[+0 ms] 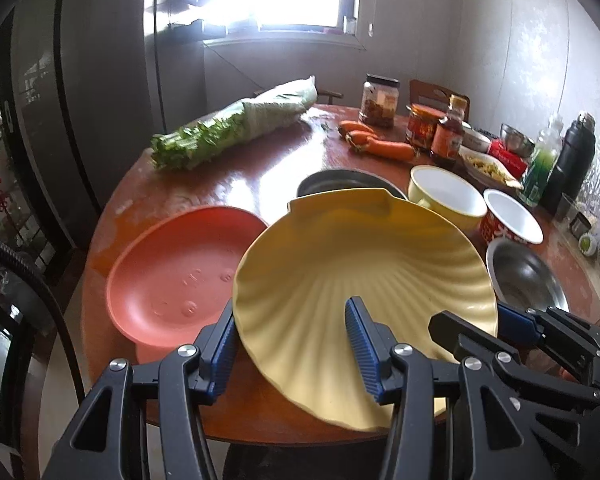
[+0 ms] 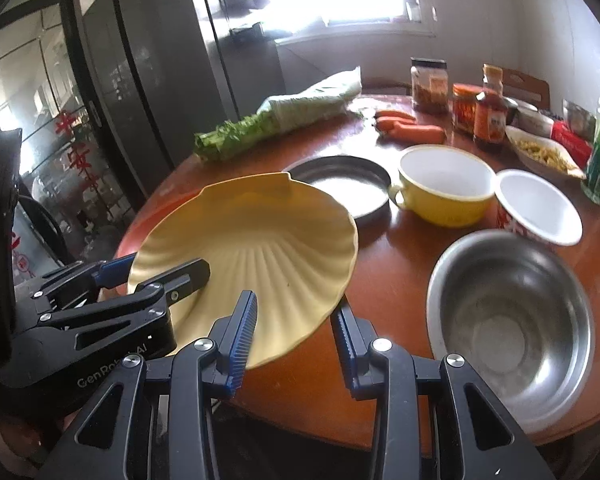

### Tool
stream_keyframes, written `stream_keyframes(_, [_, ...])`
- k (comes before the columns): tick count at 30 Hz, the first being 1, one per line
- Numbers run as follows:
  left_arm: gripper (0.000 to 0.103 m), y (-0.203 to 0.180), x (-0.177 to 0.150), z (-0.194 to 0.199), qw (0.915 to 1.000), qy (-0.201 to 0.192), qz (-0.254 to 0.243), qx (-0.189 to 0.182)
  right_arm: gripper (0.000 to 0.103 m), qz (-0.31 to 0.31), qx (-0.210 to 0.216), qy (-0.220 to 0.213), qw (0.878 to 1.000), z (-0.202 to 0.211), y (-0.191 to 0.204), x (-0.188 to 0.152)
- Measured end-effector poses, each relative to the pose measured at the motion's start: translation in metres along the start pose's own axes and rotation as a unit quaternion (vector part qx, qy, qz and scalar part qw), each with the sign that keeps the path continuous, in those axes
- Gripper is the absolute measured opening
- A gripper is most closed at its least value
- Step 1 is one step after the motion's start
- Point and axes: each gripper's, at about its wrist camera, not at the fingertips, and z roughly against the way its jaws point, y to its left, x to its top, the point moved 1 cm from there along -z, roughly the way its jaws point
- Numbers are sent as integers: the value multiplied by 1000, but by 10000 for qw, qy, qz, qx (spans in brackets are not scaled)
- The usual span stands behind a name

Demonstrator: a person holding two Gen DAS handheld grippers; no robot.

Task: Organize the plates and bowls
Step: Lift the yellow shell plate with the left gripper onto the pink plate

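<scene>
Yellow plate (image 1: 364, 264) tilted above table (image 1: 260, 184), beside pink plate (image 1: 180, 276) | left gripper (image 1: 292, 344) and right gripper (image 2: 294, 332) each straddle its rim, wide, unclamped | close both evenly before lifting, keep level.

The left gripper (image 1: 292, 344) stands with its jaws apart, one on each side of the near rim of a yellow shell-shaped plate (image 1: 356, 264), which is tilted above the tabletop (image 1: 236, 176). The right gripper (image 1: 472, 320) reaches the same plate from the right. A pink plate (image 1: 172, 276) lies just beside it on the left, and a steel bowl (image 1: 528, 276) on the right.
</scene>
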Motion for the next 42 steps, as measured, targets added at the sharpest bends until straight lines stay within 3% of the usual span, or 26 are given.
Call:
stream_keyframes(18, [51, 61, 33, 27, 9966, -391, 555, 473, 39, 569, 392, -294, 9972, -10, 55, 59])
stream_keyframes(25, [51, 91, 31, 8, 9941, -201, 810, 688, 39, 821, 597, -112, 9948, -41, 77, 73])
stream_keyframes(35, [51, 107, 15, -32, 9916, 222, 1054, 718, 39, 968, 571, 314, 9932, -90, 84, 63])
stream_keyframes(42, [51, 103, 13, -41, 9925, 331, 790, 871, 38, 1019, 487, 301, 9931, -98, 82, 55])
